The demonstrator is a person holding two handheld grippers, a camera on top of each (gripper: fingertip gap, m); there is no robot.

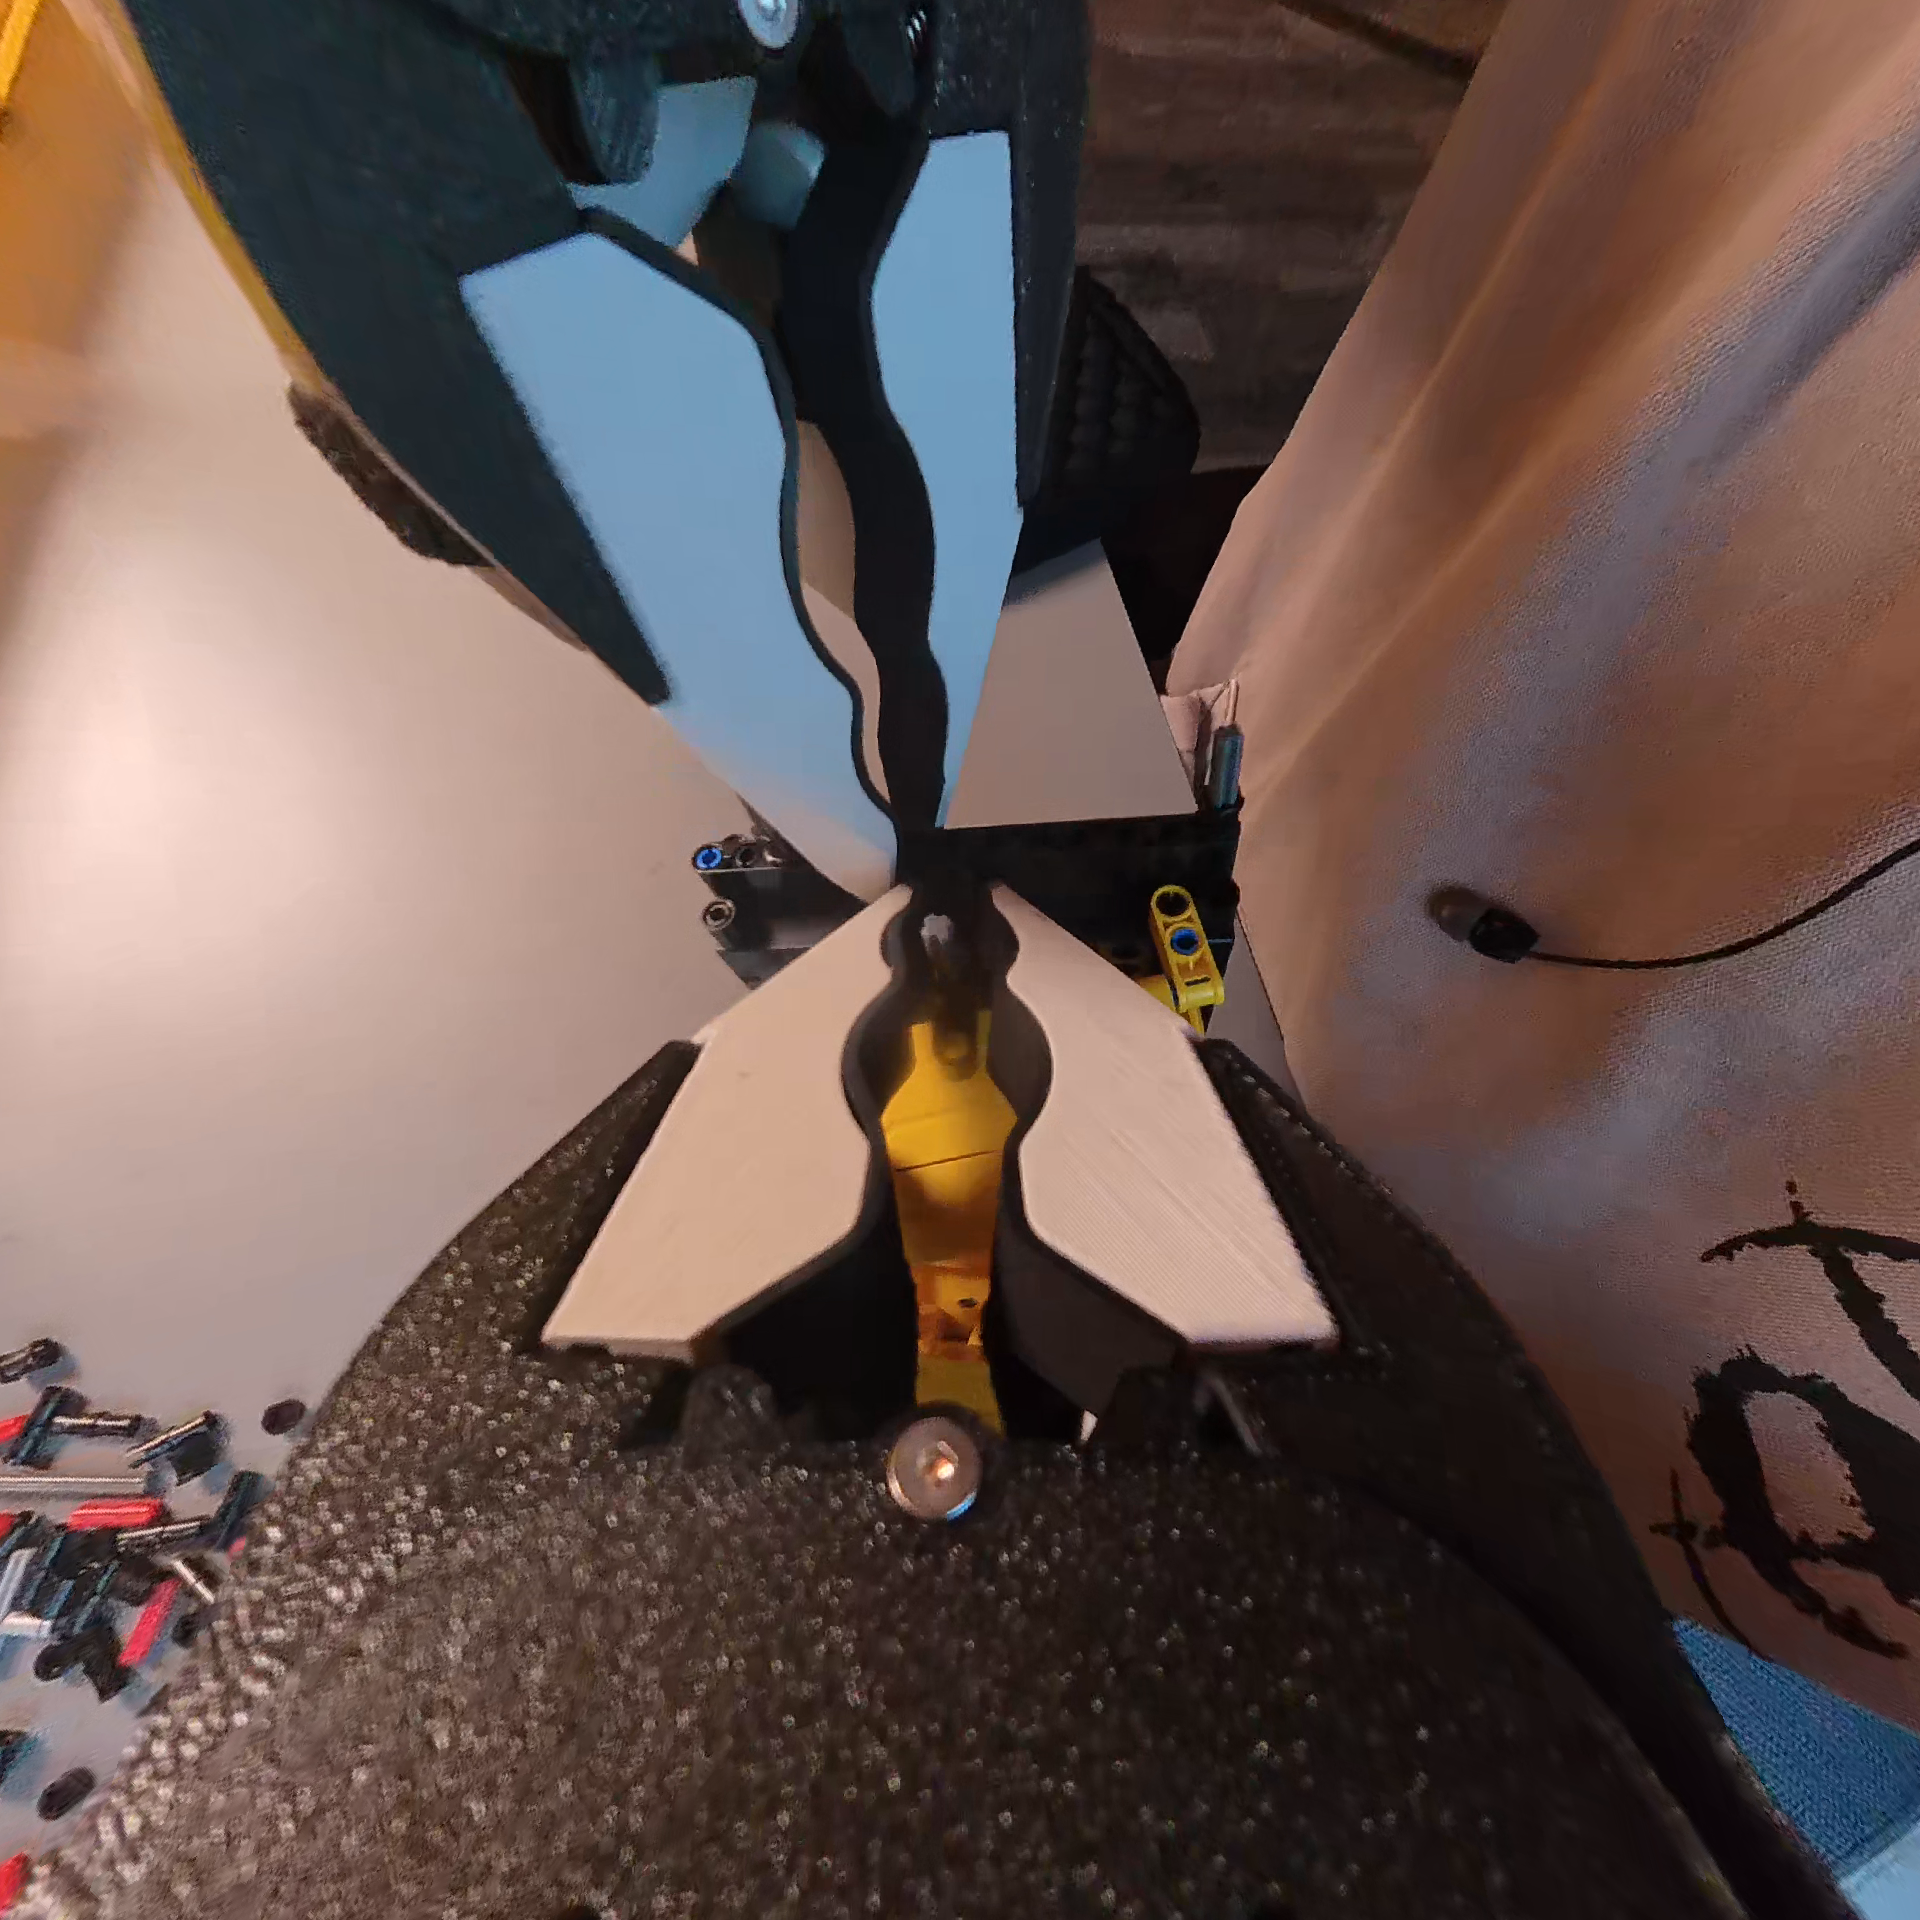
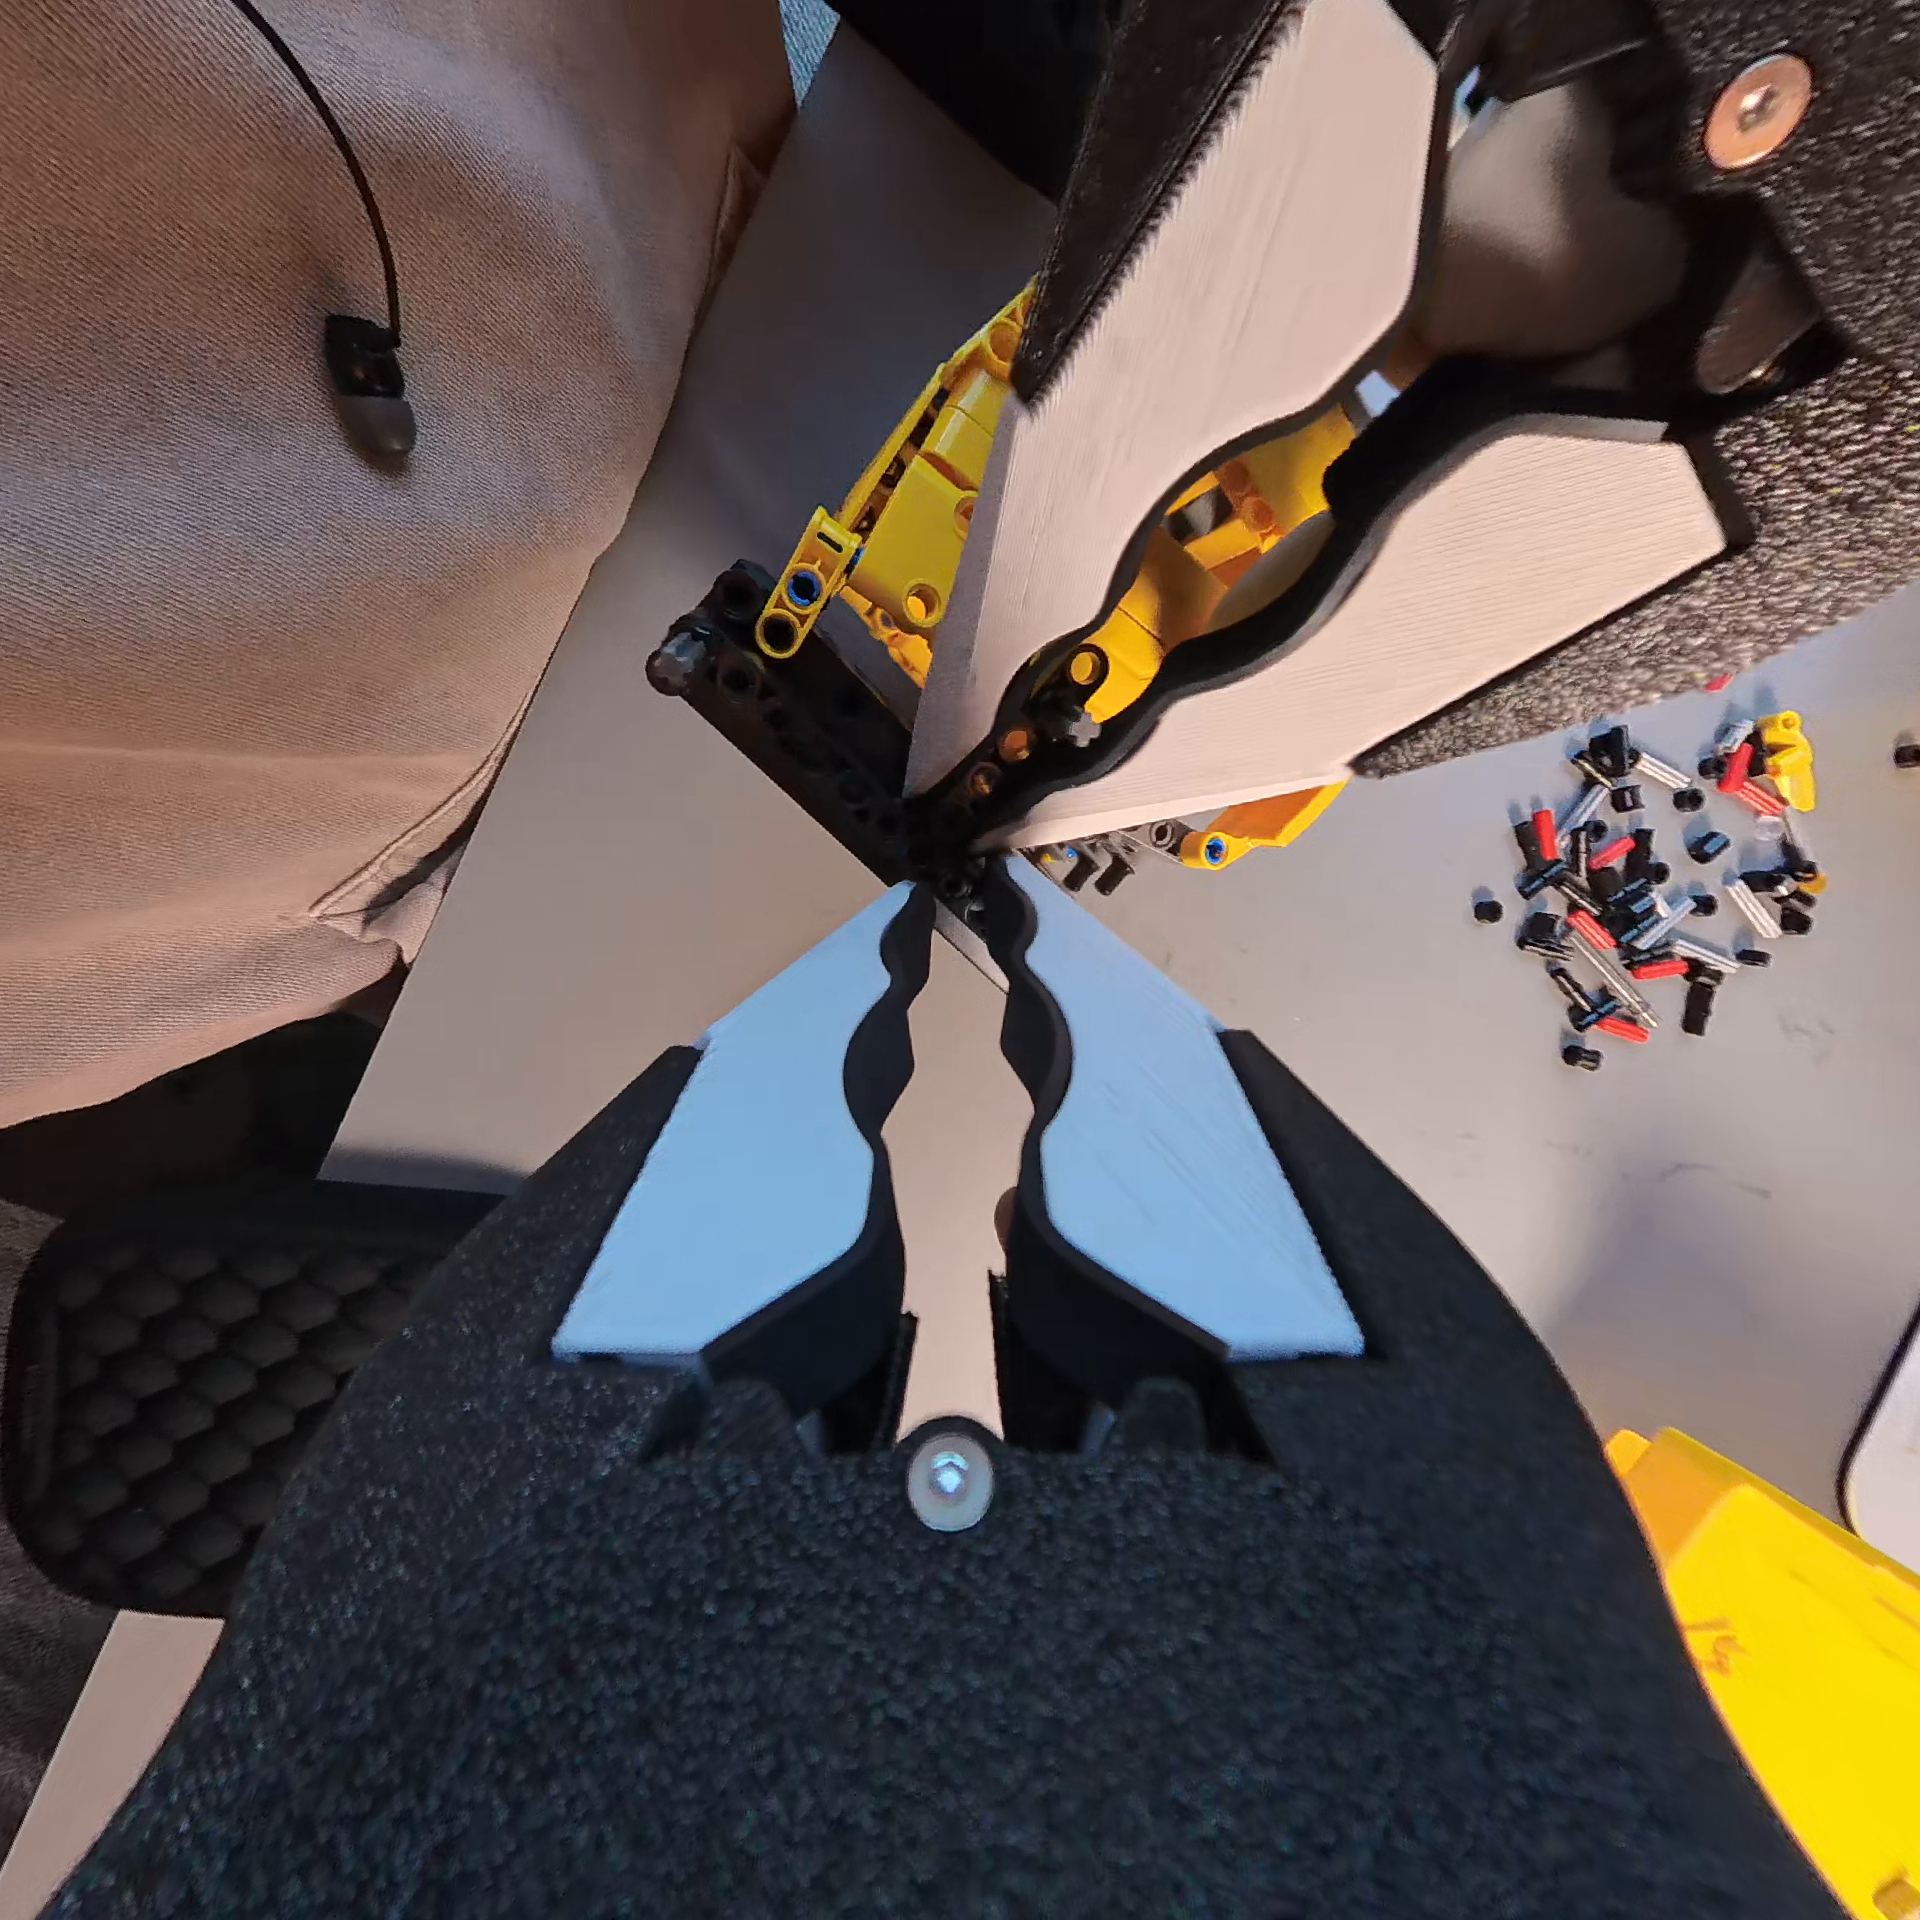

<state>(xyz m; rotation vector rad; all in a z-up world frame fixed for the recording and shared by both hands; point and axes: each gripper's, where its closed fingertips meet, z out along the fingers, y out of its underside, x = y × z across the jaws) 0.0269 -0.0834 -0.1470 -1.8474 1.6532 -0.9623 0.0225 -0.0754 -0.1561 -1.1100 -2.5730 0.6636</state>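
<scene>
Yellow-and-black brick model (image 2: 914, 520) sits on the bench (image 2: 1299, 1091), close against the person's beige top (image 2: 260, 675). The left hand-held gripper (image 1: 943, 909) is closed round the model's yellow body, with a small black pin caught near its tips. The right hand-held gripper (image 2: 954, 894) meets it head-on, its jaws nearly together and pinching at the end of the black holed beam (image 2: 790, 707). Exactly what sits between those tips I cannot tell. Both holds look to be right at the fingertips, so steady, even pressure seems wise. Loose pins and axles (image 2: 1652, 914) lie well apart.
</scene>
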